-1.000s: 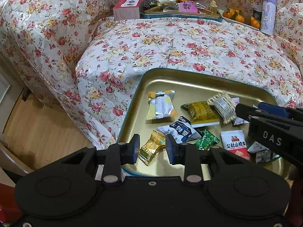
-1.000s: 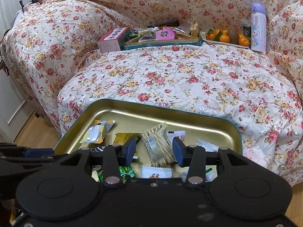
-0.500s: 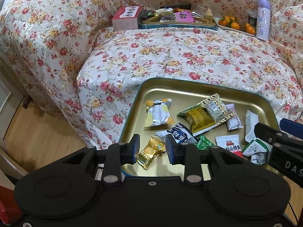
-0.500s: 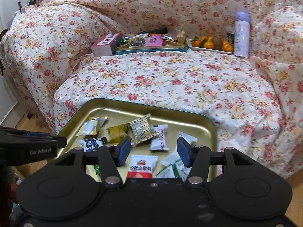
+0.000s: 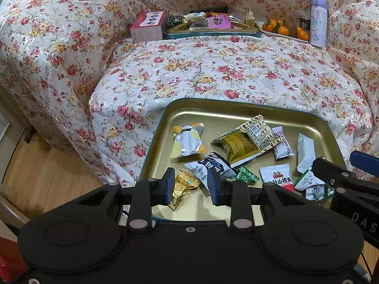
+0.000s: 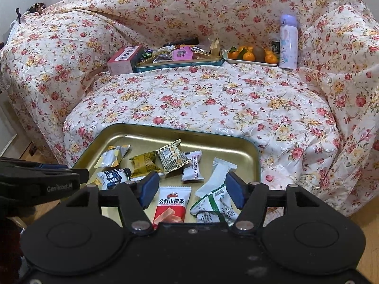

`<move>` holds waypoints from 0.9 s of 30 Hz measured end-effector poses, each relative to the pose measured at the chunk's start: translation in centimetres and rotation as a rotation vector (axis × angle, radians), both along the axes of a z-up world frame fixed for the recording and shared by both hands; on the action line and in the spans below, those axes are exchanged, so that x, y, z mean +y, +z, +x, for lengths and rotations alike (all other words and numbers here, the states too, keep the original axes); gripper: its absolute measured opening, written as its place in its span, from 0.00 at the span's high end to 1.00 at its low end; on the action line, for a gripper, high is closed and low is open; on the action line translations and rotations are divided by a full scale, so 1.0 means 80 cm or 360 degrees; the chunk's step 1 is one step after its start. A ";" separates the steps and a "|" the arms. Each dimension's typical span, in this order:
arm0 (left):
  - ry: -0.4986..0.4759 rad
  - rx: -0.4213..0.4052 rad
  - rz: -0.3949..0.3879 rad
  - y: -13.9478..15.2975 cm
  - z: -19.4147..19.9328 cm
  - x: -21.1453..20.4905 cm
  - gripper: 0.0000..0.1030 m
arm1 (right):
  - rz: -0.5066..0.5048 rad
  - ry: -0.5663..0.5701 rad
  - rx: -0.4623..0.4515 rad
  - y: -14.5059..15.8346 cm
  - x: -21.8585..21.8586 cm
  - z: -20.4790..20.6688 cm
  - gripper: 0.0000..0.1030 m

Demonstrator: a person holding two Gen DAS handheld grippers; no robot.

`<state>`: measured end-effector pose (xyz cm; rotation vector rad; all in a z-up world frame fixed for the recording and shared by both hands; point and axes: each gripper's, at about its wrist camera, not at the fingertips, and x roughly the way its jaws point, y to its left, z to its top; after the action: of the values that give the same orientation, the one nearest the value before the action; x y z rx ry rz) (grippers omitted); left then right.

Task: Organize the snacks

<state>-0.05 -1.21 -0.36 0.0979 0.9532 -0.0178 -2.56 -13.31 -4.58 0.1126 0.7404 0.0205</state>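
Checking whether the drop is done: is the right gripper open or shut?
Open. The right gripper has just been opening; its pads stand apart, nothing pinched, above the snacks lying in the gold tray.

Near rim of gold tray [image 5: 246,105] hidden behind left gripper [image 5: 190,184] body, lower centre of left view. Gold-wrapped candy [image 5: 183,188] partly covered by left pad. Green candy [image 5: 246,176] half behind the right finger. Right gripper [image 6: 190,190] cut by right edge in left view. In right view, bottom of red-and-white packet [image 6: 173,204] and crumpled white-green wrapper [image 6: 213,207] masked by gripper body. Far tray [image 6: 180,62] contents too small to identify, upper centre. Small dark can [image 6: 275,46] label unreadable. Left gripper cut by left edge in right view.
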 end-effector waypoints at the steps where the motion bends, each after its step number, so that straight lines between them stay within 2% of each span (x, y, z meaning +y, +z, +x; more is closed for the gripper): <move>1: -0.0001 0.0002 -0.0003 0.000 0.000 0.000 0.61 | 0.0000 0.0001 0.0003 -0.001 -0.001 0.000 0.37; 27: -0.0095 0.0056 -0.0025 -0.005 0.000 -0.011 0.61 | -0.0026 -0.0042 0.0026 -0.002 -0.006 -0.005 0.36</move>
<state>-0.04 -2.10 -0.79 0.1117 0.9846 -0.0824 -2.98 -13.80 -4.76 0.1069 0.7550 -0.0116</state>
